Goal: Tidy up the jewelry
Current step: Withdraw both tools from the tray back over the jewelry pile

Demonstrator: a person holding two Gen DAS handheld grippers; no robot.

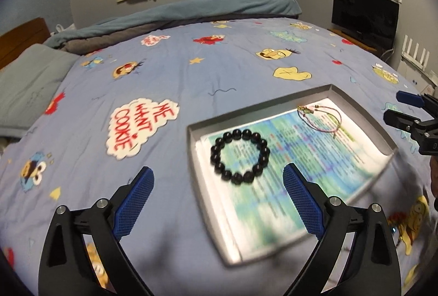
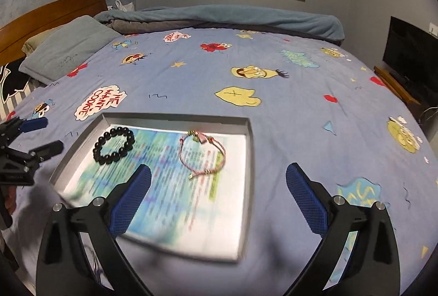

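Jewelry is already lying in the shallow grey metal tray on the cartoon-printed blue bedspread. In the left wrist view, the left gripper is hovering with jaws wide apart, holding nothing; the black round-bead bracelet is sitting at twelve o'clock. In the right wrist view, the right gripper is likewise gaping empty, the pink cord bracelet at twelve o'clock. Sorting is looking nearly finished; no loose pieces are showing.

Printed sheet txt too blurred to read; tray near corner smeared w/ blur.
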